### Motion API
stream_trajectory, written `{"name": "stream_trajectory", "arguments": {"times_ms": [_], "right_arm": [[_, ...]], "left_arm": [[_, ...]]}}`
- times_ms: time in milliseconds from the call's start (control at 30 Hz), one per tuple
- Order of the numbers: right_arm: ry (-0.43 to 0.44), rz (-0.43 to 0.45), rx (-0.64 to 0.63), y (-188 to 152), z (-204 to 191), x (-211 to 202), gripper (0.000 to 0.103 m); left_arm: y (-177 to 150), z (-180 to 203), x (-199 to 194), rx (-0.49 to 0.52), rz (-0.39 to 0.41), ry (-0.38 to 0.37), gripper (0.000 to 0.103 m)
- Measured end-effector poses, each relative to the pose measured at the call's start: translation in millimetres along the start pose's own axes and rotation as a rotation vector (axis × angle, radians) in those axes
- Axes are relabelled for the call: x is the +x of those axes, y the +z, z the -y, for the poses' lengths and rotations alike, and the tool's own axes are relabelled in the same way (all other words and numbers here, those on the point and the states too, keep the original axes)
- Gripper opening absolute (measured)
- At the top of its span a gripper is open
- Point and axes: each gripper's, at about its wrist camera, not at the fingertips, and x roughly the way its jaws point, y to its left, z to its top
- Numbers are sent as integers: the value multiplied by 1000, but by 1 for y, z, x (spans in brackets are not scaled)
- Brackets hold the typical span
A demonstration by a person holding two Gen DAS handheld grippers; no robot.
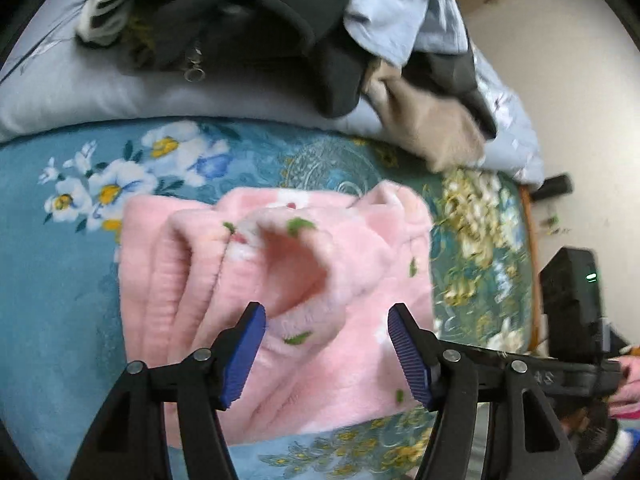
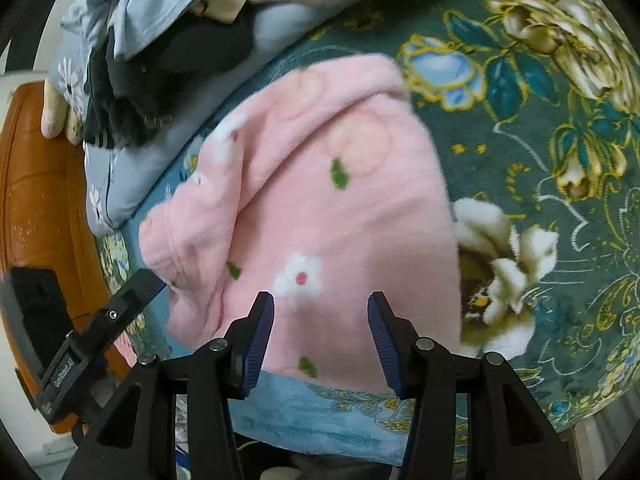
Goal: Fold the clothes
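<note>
Left tongs [image 1: 326, 344] released, jaws spread, nothing between them; folded pink fleece garment [image 1: 280, 280] lies right ahead on the floral bedspread [image 1: 60, 280]. Dark clothes pile [image 1: 240, 20] further ahead on a pale blue pillow [image 1: 80, 96]. Right tongs [image 2: 321, 336] also released, over the garment's [image 2: 320, 200] near edge.

L wrist cam: sits behind its own fingers [image 1: 245, 354], looks fwd and down, close over pink fleece garment [image 1: 280, 300] on floral blanket [image 1: 60, 280]; clothes pile [image 1: 260, 28] at far edge. R wrist cam: same setup, close above same garment [image 2: 340, 220], seen from its other side; pile [image 2: 136, 60] upper left. Shared: garment, blanket, pile. Each view catches the other gripper at its frame edge.
</note>
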Motion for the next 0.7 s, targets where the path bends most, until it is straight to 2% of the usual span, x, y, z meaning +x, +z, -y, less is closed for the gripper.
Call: {"name": "stream_trajectory", "arguments": {"times_ms": [67, 100, 167, 233, 300, 433, 600, 700], "right_arm": [[-1, -21, -16, 0, -6, 7, 50], [0, -27, -19, -1, -8, 10, 50], [8, -30, -12, 0, -11, 13, 50], [12, -33, -4, 1, -12, 14, 50], [12, -35, -1, 2, -13, 13, 50], [7, -31, 22, 6, -4, 13, 50], [20, -22, 47, 7, 2, 10, 50], [22, -25, 42, 10, 3, 12, 50]], "left_arm": [[5, 11, 6, 39, -9, -3, 66], [7, 16, 10, 57, -14, -4, 62], [6, 11, 13, 33, -8, 8, 49], [4, 7, 12, 27, 11, 25, 20], [2, 5, 10, 33, 35, 38, 10], [7, -8, -5, -15, 102, 41, 8], [19, -45, -36, -143, 209, 63, 7], [25, -61, -25, -175, 146, 58, 10]]}}
